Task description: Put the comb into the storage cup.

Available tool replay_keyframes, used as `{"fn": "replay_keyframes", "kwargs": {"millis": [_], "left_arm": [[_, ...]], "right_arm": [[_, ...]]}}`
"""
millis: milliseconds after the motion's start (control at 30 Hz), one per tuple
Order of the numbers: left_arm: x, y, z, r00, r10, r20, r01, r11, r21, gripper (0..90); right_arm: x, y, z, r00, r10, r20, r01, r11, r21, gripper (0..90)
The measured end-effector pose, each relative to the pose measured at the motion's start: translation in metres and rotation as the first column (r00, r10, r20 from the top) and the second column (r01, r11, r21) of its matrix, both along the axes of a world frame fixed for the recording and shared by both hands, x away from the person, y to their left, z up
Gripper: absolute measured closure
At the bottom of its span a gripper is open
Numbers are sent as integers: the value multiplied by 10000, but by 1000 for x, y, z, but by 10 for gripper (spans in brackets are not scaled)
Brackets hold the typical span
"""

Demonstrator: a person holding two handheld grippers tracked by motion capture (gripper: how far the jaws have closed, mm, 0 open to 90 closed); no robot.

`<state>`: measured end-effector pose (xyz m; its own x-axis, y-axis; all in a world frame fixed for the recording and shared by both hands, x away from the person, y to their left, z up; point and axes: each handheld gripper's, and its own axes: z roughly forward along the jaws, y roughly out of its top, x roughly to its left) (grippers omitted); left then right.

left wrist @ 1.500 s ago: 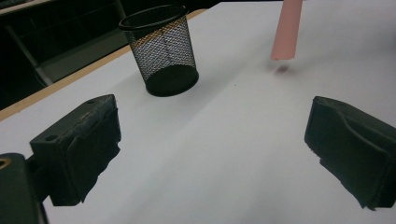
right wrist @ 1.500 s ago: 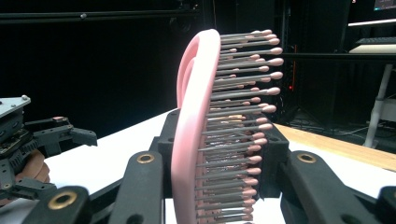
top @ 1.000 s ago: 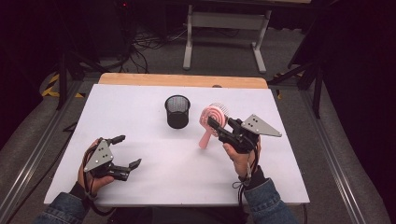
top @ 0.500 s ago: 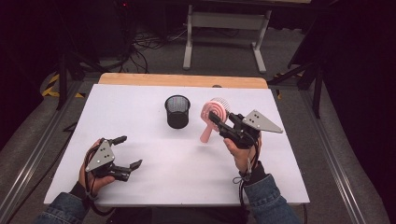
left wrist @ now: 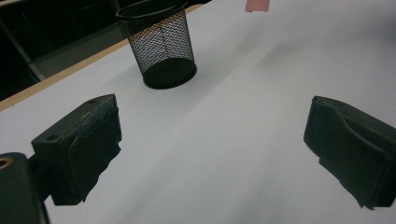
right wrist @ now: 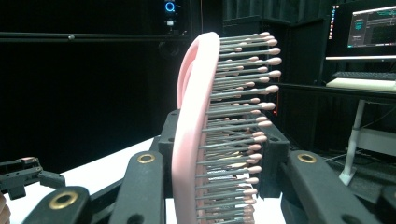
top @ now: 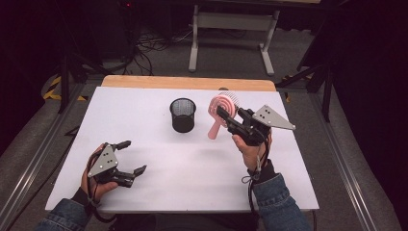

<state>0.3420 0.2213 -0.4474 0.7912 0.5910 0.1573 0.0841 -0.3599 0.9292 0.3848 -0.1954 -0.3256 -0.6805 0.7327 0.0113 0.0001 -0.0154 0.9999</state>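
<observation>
A pink hairbrush (top: 214, 127) hangs above the white table (top: 192, 187), head up and handle slanting down. My right gripper (top: 223, 114) is shut on its head, just right of a black mesh cup (top: 183, 114). In the right gripper view the brush (right wrist: 194, 116) stands edge-on between the jaws of my right gripper (right wrist: 219, 156), bristles pointing right. My left gripper (top: 135, 156) rests open at the front left with nothing in it. In the left gripper view its jaws stand wide apart (left wrist: 212, 144), with the mesh cup (left wrist: 161, 44) ahead and the brush's handle tip (left wrist: 257, 4) at the top edge.
A wooden strip (top: 187, 83) runs along the table's far edge. Beyond it stand a grey metal frame (top: 231, 29) and floor cables (top: 149, 43). A monitor (right wrist: 369, 32) and keyboard (right wrist: 364, 77) sit far off at the right.
My right gripper has lifted the hairbrush a little and carried it slightly farther from the person. The left gripper has hardly moved.
</observation>
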Motion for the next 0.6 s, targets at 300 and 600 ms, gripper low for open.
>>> {"fn": "replay_keyframes", "kwargs": {"millis": [300, 600], "left_arm": [[0, 0, 0, 10000, -25, -6, 25, 10000, -39, 54], [0, 0, 0, 10000, -94, -17, 94, 10000, -16, 54]], "right_arm": [[4, 7, 9, 9999, 37, 129, -36, 10000, -65, 633], [11, 12, 20, 9995, -15, 308, 14, 10000, 9, 633]]}}
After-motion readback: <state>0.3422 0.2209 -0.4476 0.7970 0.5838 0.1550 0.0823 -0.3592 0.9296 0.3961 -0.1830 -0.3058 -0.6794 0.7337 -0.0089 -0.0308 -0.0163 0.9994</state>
